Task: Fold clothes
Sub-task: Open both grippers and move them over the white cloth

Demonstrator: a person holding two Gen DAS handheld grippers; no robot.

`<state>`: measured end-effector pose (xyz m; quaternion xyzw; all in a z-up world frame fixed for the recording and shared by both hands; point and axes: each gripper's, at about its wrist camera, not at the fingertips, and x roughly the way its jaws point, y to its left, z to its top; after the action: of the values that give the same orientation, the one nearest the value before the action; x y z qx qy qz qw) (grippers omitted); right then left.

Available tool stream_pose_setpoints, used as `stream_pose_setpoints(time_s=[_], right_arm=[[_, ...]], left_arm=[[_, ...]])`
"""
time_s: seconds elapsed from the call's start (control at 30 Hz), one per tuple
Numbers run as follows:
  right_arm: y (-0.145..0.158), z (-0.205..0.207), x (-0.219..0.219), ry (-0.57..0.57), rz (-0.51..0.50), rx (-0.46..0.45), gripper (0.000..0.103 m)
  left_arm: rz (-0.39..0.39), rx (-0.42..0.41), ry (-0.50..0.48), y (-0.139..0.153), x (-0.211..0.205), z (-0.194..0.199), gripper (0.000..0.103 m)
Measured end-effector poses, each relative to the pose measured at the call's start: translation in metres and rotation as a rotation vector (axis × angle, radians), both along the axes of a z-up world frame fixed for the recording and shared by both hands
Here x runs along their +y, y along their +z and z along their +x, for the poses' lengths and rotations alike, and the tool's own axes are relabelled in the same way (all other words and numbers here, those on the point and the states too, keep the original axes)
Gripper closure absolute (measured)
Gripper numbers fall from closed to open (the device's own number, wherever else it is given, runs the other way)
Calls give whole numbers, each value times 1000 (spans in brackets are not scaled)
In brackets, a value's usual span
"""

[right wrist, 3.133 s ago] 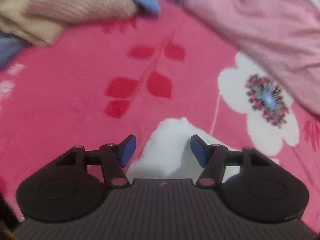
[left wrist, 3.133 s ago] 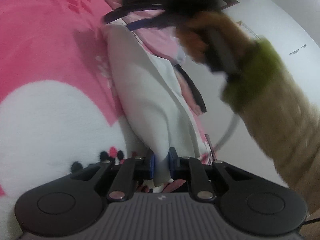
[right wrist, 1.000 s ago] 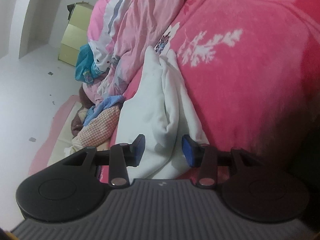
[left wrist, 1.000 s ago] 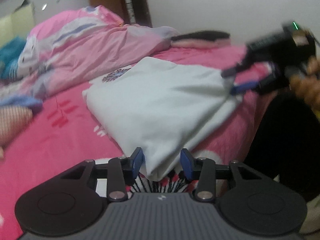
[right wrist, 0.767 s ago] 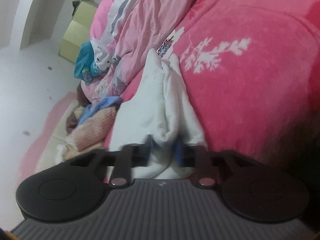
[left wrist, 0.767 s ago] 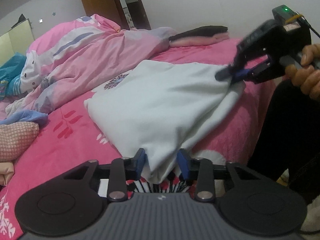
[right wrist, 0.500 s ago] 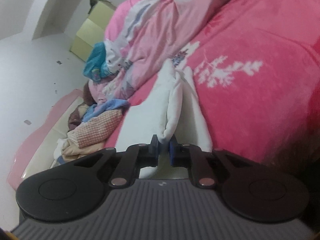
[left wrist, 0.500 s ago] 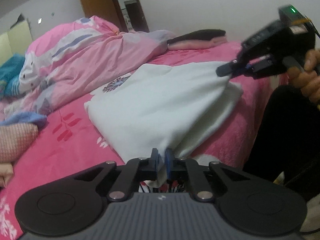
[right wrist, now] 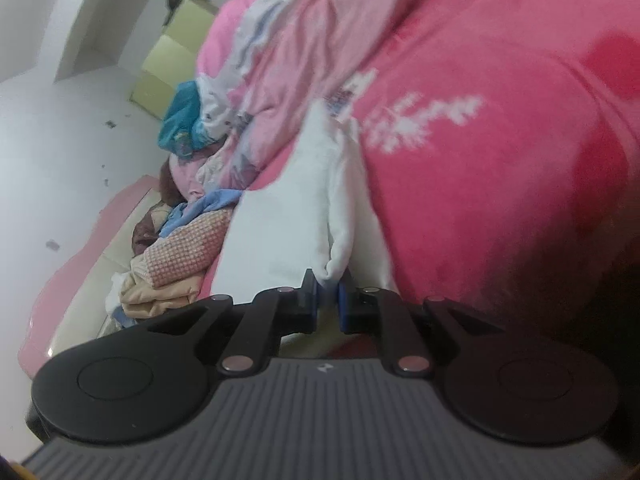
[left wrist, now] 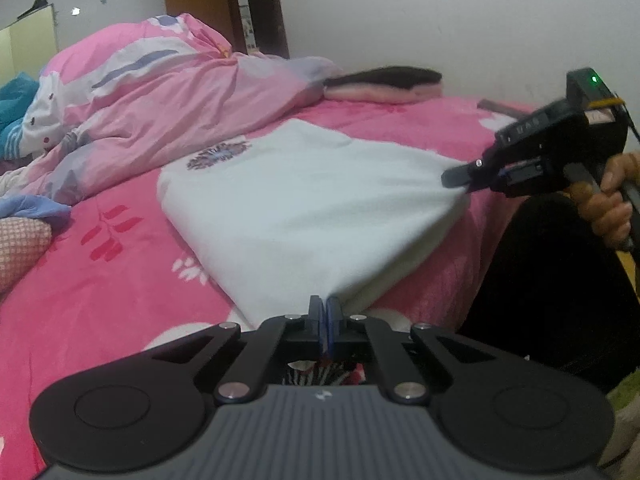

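A white garment (left wrist: pixel 304 204) lies folded on the pink blanket (left wrist: pixel 100 300), its near edge lifted off the bed. My left gripper (left wrist: pixel 324 312) is shut on its near corner. My right gripper (left wrist: pixel 460 178), seen from the left wrist view at the right, is shut on the other near corner. In the right wrist view the right gripper (right wrist: pixel 328 286) pinches a bunched fold of the white garment (right wrist: pixel 288 216), which runs away along the pink blanket (right wrist: pixel 500 140).
A rumpled pink duvet (left wrist: pixel 152 96) lies at the back left. A pile of clothes (right wrist: pixel 176 256) with a checked pink piece sits at the left. A dark and pink folded item (left wrist: pixel 384 82) lies by the wall. The bed edge (left wrist: pixel 460 280) drops at the right.
Both grippers closed on the garment's near corners, from open around them one second ago. The near edge is now pulled taut between them and raised a little.
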<state>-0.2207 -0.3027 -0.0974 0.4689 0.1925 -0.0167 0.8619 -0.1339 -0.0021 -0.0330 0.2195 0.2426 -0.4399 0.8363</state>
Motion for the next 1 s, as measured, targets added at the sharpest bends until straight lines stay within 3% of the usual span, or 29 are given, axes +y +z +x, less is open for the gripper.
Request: stream_pose_setpoints(time_s=[0.1, 0.2, 0.3, 0.47, 0.57, 0.63, 0.7, 0.8, 0.9, 1.0], right_arm=[[13, -7, 5, 3, -38, -36, 96], [7, -3, 1, 4, -45, -7, 96], [-13, 2, -5, -1, 10, 37, 95], [-6, 2, 1, 0, -48, 31, 94], [-3, -1, -2, -2, -52, 38, 89], [1, -8, -4, -17, -61, 38, 84], [12, -18, -4, -56, -117, 40, 75], [31, -31, -5, -109, -224, 16, 75], [54, -26, 7, -80, -366, -54, 75], [65, 3, 33, 18, -488, -126, 75]], left_arm=[[-9, -3, -11, 4, 1, -1, 101], [-7, 21, -17, -2, 0, 3, 101], [15, 33, -14, -12, -5, 6, 101], [10, 63, -10, -15, -5, 11, 100], [-9, 109, -13, -14, -1, 14, 94], [-40, 151, -21, -11, 6, 15, 83], [-81, 193, -30, -6, 13, 14, 79], [-178, 257, -27, 6, 24, 22, 79], [-253, 257, 1, 13, 22, 37, 78], [-291, 244, 35, 11, 10, 53, 73]])
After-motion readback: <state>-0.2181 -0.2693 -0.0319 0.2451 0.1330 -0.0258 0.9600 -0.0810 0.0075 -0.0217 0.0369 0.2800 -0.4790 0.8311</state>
